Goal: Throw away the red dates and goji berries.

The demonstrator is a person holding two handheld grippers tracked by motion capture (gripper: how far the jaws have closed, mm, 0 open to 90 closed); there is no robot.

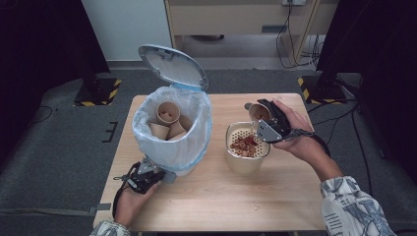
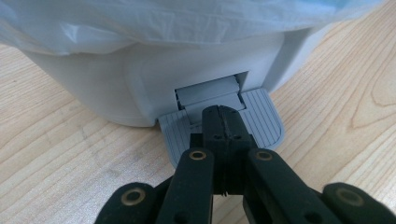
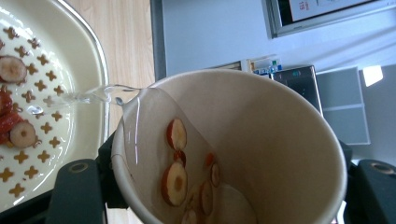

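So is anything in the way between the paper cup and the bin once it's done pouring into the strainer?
Nothing visible blocks it. The paper cup tilts over the strainer bowl; bare table separates that from the bin, whose lid stands open while the left gripper presses the pedal.

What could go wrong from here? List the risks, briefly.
1. The right gripper tips a paper cup so water streams over the strainer bowl; the stream lands near the rim and could spill onto the table.
2. Fruit slices cling inside the cup and may stay behind.
3. The left gripper, shut, presses the bin's pedal; a slip off it would probably drop the lid.
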